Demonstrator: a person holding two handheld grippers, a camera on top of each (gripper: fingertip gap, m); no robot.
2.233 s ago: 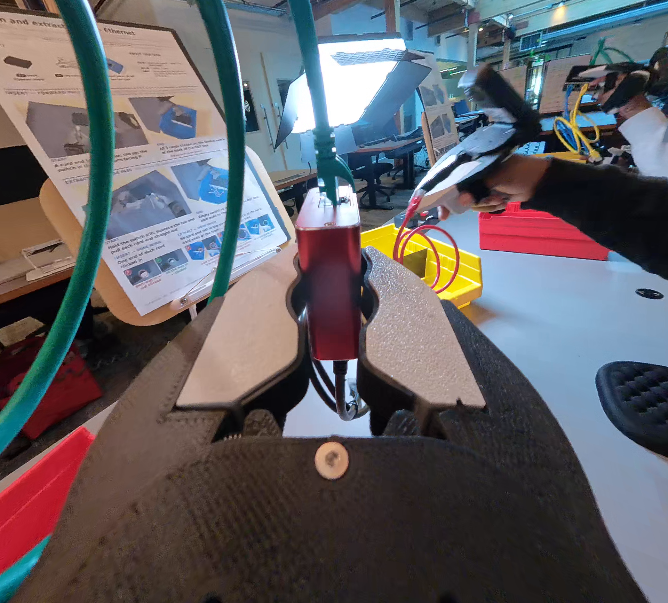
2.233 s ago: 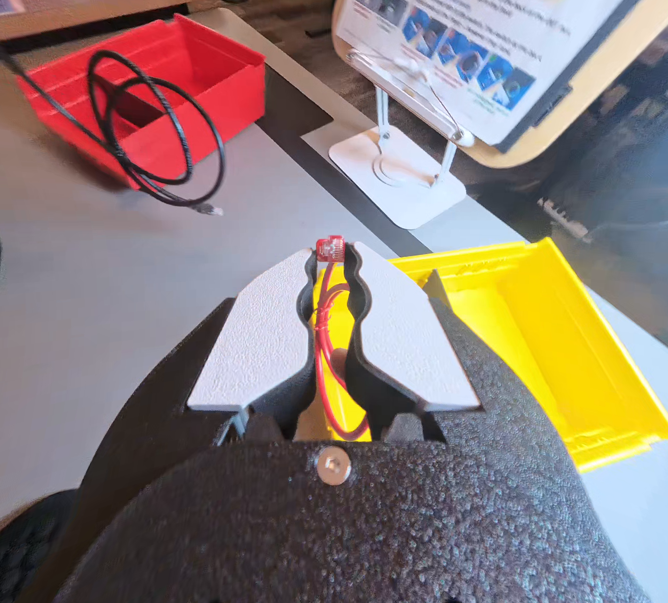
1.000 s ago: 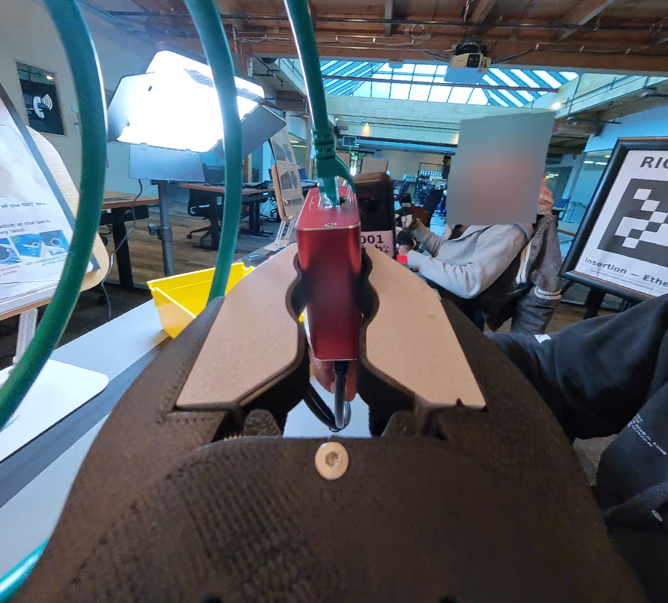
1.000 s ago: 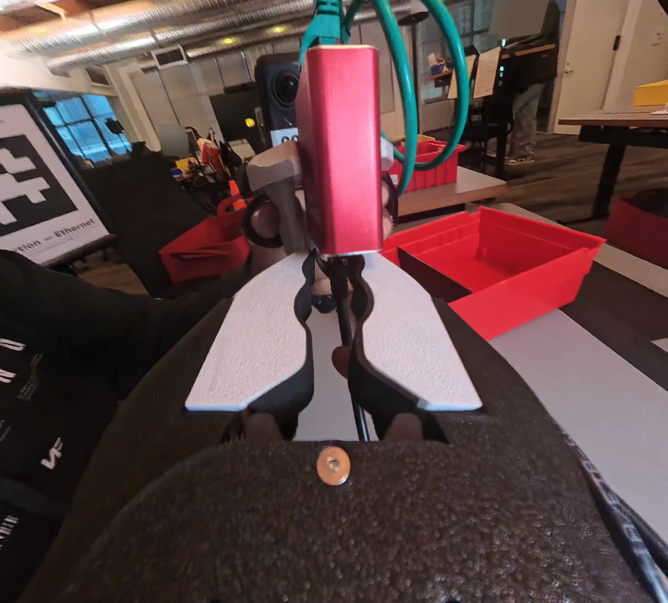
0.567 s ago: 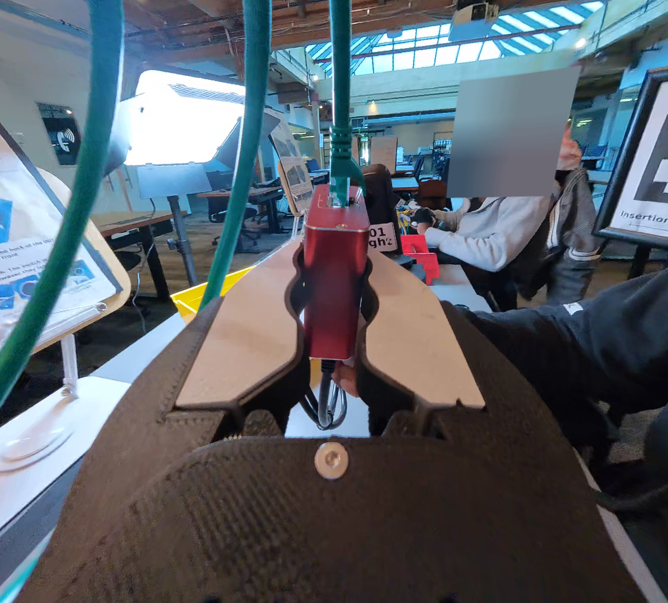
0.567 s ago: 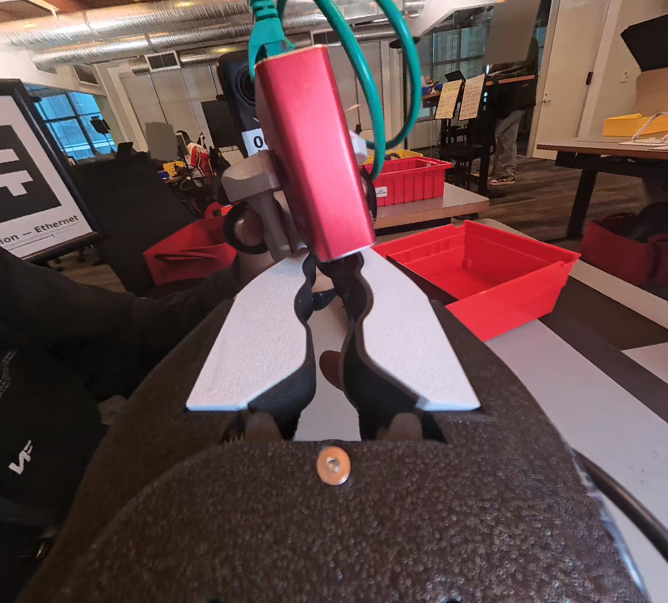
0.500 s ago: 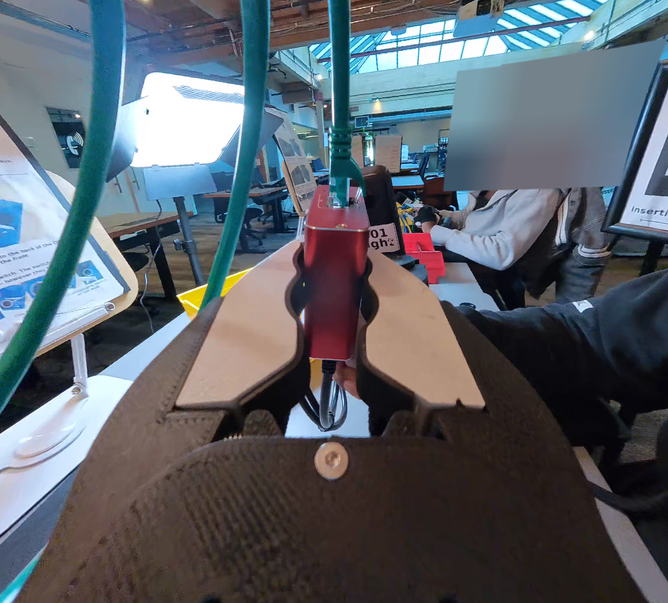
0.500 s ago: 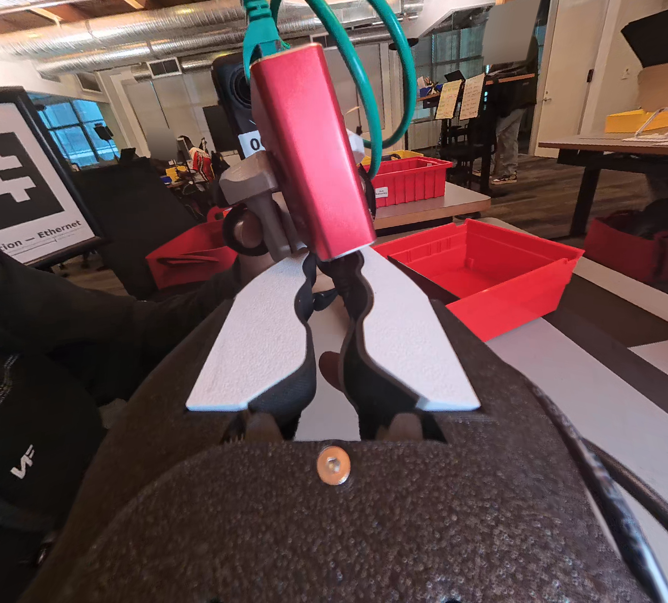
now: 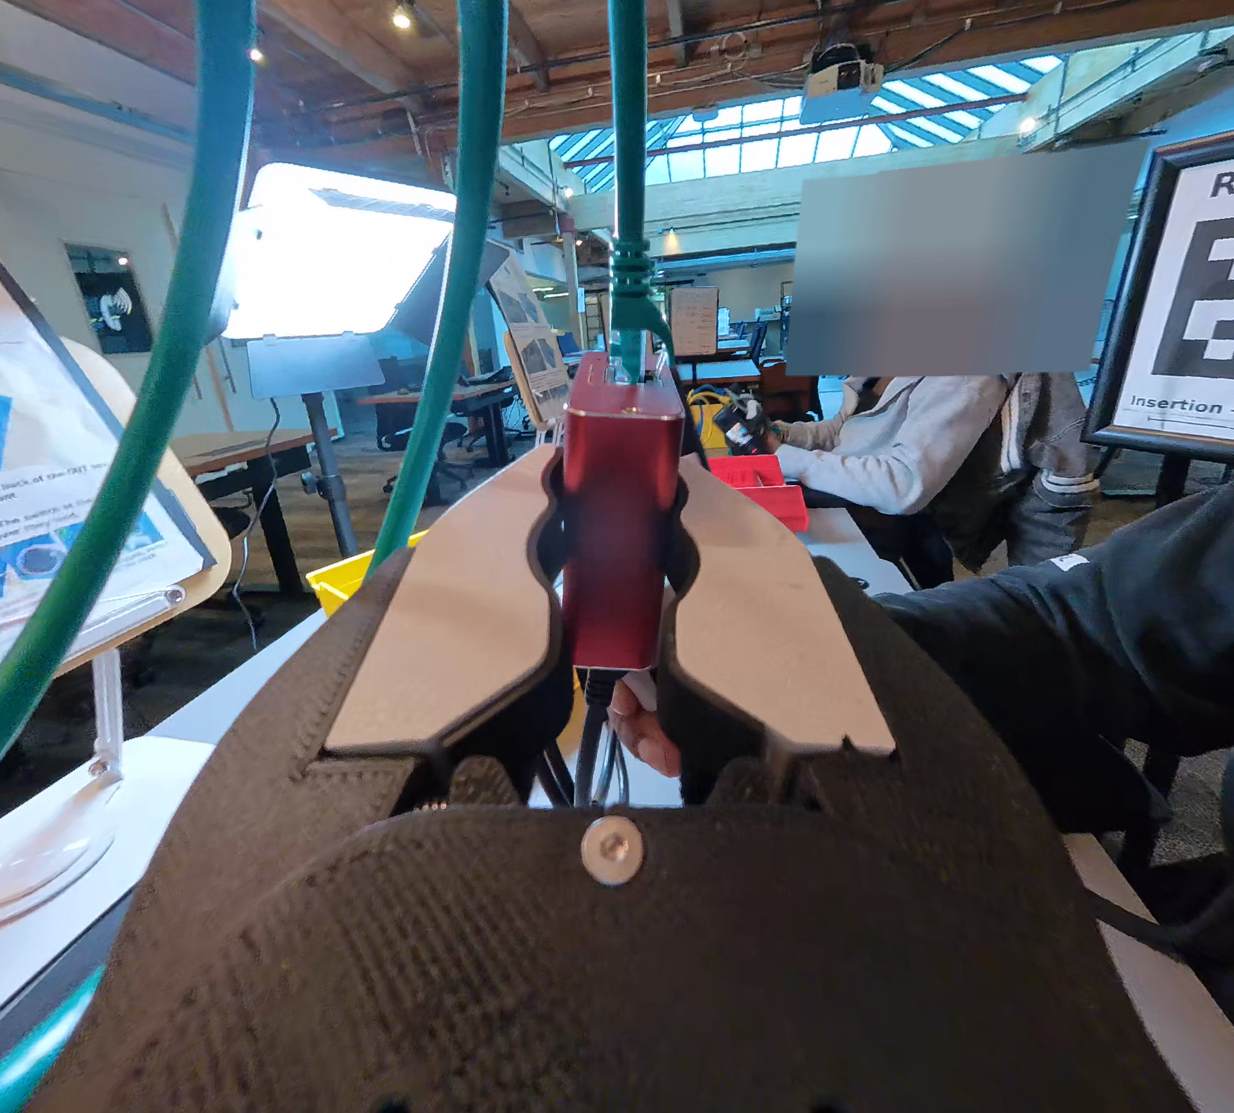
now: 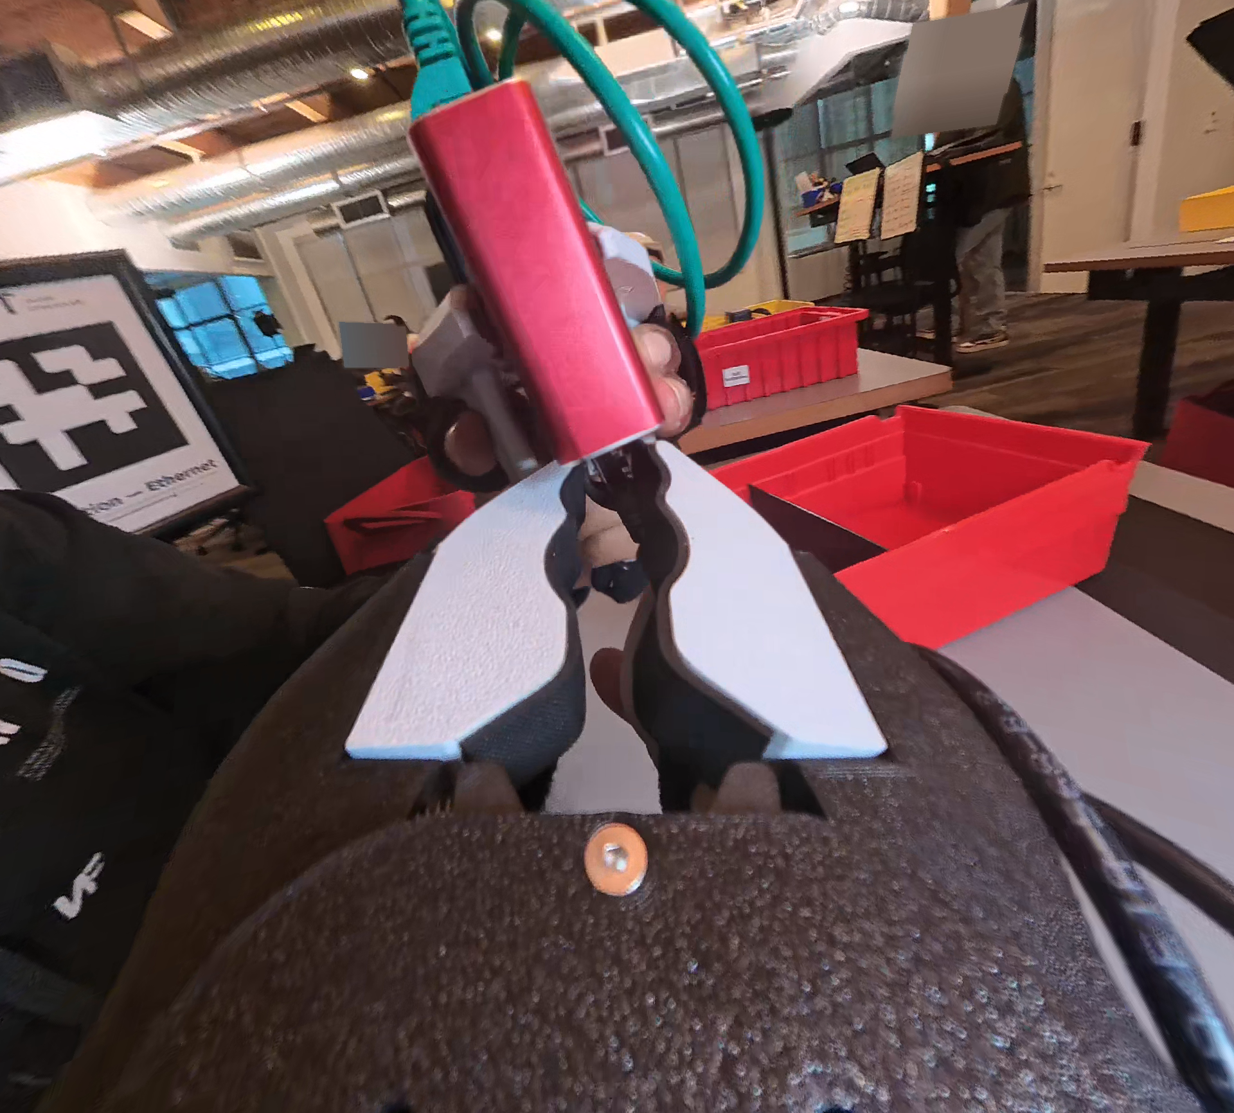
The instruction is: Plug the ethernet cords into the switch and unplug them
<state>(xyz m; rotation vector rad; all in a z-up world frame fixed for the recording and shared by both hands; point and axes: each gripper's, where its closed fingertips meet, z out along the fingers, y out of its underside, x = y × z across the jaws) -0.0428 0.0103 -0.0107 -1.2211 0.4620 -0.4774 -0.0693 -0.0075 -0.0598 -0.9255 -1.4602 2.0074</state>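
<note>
Left gripper [image 9: 618, 553] still clamps the switch [image 9: 618, 533], now tilted further

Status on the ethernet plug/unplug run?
Done: green cord sits plugged into the far end of the switch. In hand: left tongs clamp the switch; right tongs are pinched at its near end, apparently on a black cord. Left: that plug's seating is hidden; all unplugging seems to remain.
</note>
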